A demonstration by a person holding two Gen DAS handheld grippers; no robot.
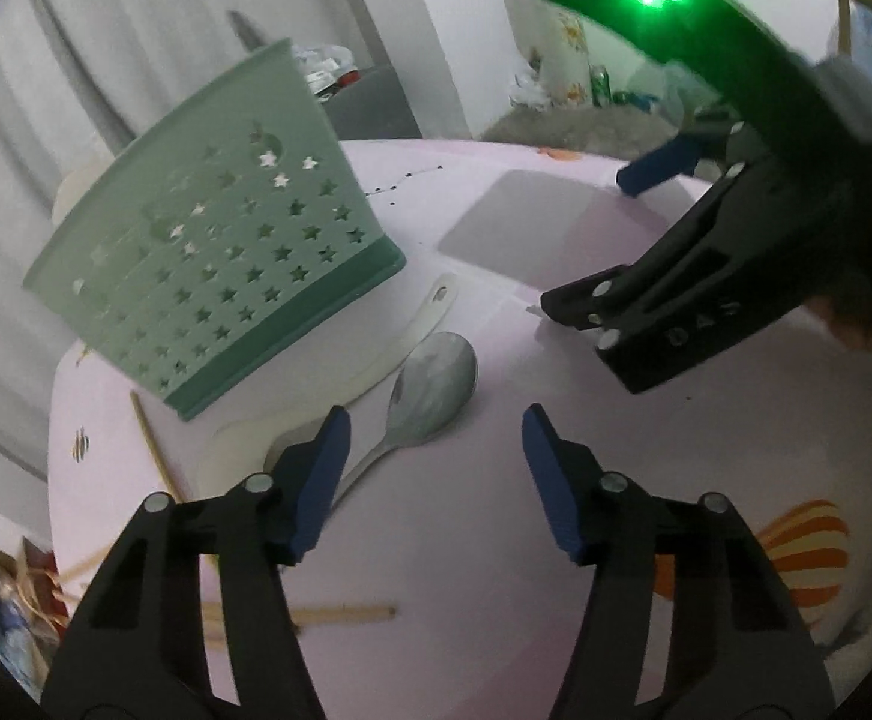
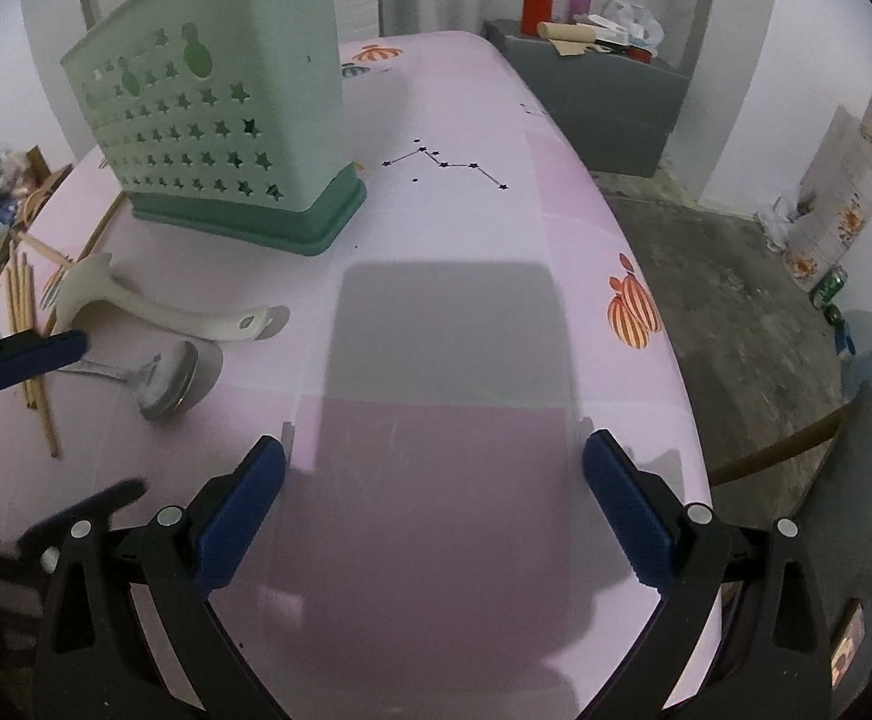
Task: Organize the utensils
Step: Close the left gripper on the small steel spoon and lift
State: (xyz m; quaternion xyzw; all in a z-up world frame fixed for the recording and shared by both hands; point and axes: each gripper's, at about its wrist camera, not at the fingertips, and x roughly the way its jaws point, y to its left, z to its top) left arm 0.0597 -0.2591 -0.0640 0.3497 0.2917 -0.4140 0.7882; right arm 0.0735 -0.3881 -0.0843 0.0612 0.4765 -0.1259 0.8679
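Observation:
A metal spoon (image 1: 436,384) lies on the pink table (image 1: 466,570) in the left wrist view, its handle running down-left beneath one finger of my left gripper (image 1: 436,480). That gripper is open, low over the table, with only bare cloth between its blue pads. A white rice paddle (image 1: 417,324) lies beside the spoon, in front of the green star-cut utensil holder (image 1: 213,264). My right gripper (image 2: 436,504) is open over a grey patch with nothing in it. The right wrist view shows the spoon (image 2: 165,378), paddle (image 2: 165,306), holder (image 2: 219,102) and wooden chopsticks (image 2: 27,330).
More chopsticks (image 1: 339,615) lie loose near the table's front-left edge. The table's right edge (image 2: 646,312) drops to a bare floor. A grey cabinet (image 2: 604,90) with a red bottle (image 2: 538,6) stands behind. A wooden chair rail (image 2: 784,444) sits off the right corner.

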